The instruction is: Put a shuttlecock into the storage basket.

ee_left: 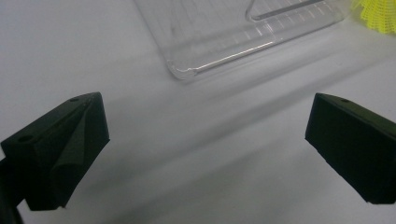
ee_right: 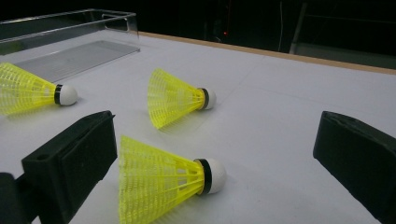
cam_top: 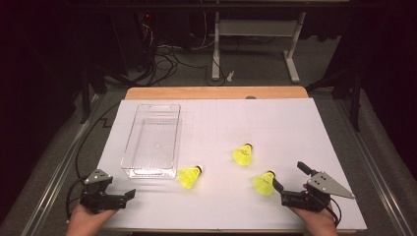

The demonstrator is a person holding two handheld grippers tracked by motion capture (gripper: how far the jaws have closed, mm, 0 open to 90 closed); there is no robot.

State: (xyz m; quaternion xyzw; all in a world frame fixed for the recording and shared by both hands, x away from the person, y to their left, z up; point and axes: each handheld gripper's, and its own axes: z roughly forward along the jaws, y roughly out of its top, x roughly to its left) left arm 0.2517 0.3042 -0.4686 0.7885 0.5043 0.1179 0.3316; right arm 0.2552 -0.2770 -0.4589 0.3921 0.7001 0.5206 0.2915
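Observation:
Three yellow shuttlecocks with white cork tips lie on the white table (cam_top: 275, 123). One shuttlecock (cam_top: 191, 177) rests beside the near end of a clear plastic box (cam_top: 152, 140), another (cam_top: 243, 154) at mid-table, and the third (cam_top: 264, 183) at the near right. My right gripper (cam_top: 289, 175) is open, and that third shuttlecock (ee_right: 163, 184) lies on its side just ahead of the gap, close to the left jaw. My left gripper (cam_top: 120, 189) is open and holds nothing, near the box's front corner (ee_left: 215, 42).
The box is empty and stands lengthwise on the left half of the table. A wooden edge (cam_top: 216, 92) borders the far side. Beyond it are cables and the legs of a desk (cam_top: 255, 44) on the floor. Bare white surface spreads across the far right.

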